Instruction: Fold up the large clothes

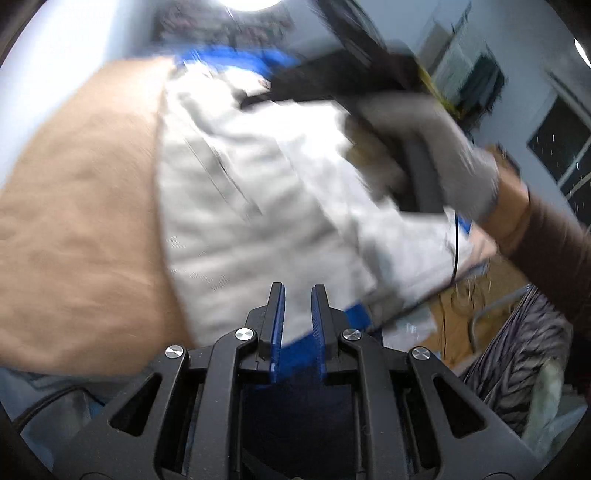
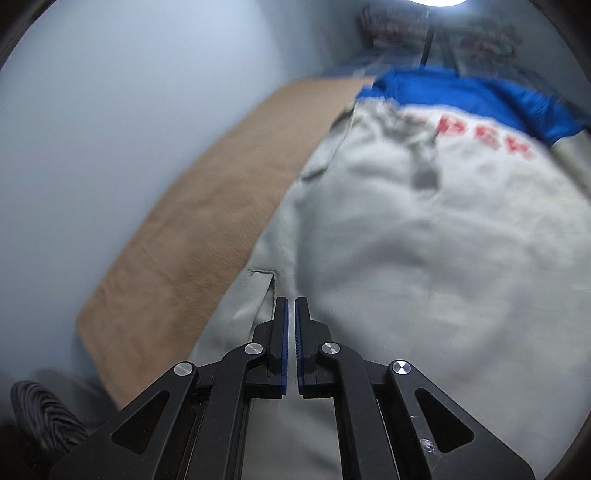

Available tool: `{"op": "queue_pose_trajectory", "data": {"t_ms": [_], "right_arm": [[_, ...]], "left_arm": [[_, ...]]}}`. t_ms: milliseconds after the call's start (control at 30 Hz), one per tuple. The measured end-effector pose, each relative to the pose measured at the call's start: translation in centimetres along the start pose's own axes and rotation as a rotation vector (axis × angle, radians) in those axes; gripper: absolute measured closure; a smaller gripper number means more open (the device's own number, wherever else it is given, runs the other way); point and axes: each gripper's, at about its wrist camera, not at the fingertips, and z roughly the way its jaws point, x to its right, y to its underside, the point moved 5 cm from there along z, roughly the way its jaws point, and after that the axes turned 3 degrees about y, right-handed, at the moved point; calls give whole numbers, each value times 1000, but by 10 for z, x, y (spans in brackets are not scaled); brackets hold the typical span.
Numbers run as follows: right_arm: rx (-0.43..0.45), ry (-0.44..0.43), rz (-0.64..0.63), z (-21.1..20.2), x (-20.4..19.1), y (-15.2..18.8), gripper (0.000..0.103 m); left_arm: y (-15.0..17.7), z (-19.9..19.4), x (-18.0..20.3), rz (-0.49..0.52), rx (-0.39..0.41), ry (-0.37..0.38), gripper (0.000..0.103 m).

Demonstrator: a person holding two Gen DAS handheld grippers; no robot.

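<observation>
A large pale grey garment (image 1: 258,192) with a blue yoke (image 2: 461,96) and red letters (image 2: 487,136) lies spread on a tan cloth (image 1: 81,229). My left gripper (image 1: 297,291) is at the garment's near edge. Its jaws stand narrowly apart, with grey cloth and a blue hem (image 1: 295,350) between the blue pads, so it looks shut on that edge. My right gripper (image 2: 291,302) hovers over the garment's left side near a sewn slit (image 2: 264,275), shut with nothing in it. In the left wrist view a gloved hand (image 1: 454,155) carries that tool, blurred, over the garment's far right.
A pale blue wall (image 2: 129,110) runs along the tan cloth's far side. A lamp (image 1: 251,3) glares at the top. A zebra-striped cloth (image 1: 524,350), a cardboard-coloured floor area (image 1: 491,295) and a dark window (image 1: 561,144) are to the right. A brown sleeve (image 1: 554,254) reaches in.
</observation>
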Motion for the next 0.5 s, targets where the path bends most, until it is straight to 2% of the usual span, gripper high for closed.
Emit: {"op": "queue_pose_trajectory", "data": {"t_ms": [33,100,200,333,367,400,433,467,500], "right_arm": [[19,4,0,-12,2,1,97],[87,16,2,-52,12,6,82],[188,43,23,-102,30,16,66],[231,84,67,-153,61,28,58],[241,103,79,-163,70,31,46],[253,123,88,-173,76,35,39],[269,152,100,-186,86,41,33],[276,175,107,-196,96,46,33],[274,194,114,-203,106,52,33]], "left_arm": [[-6,-10,-3,-9,32,-9,90],[-23,-38,-15,-36,118,-39,90],[-42,-64,-31,-81,193,-42,90],[-62,-73,-35,-78,208,-60,90],[-68,-73,-33,-60,208,-72,90],[-72,-72,-28,-39,210,-80,90],[-76,-72,-23,-28,212,-82,82],[-82,-69,-18,-16,213,-76,74],[-87,-65,-12,-6,212,-65,58]]}}
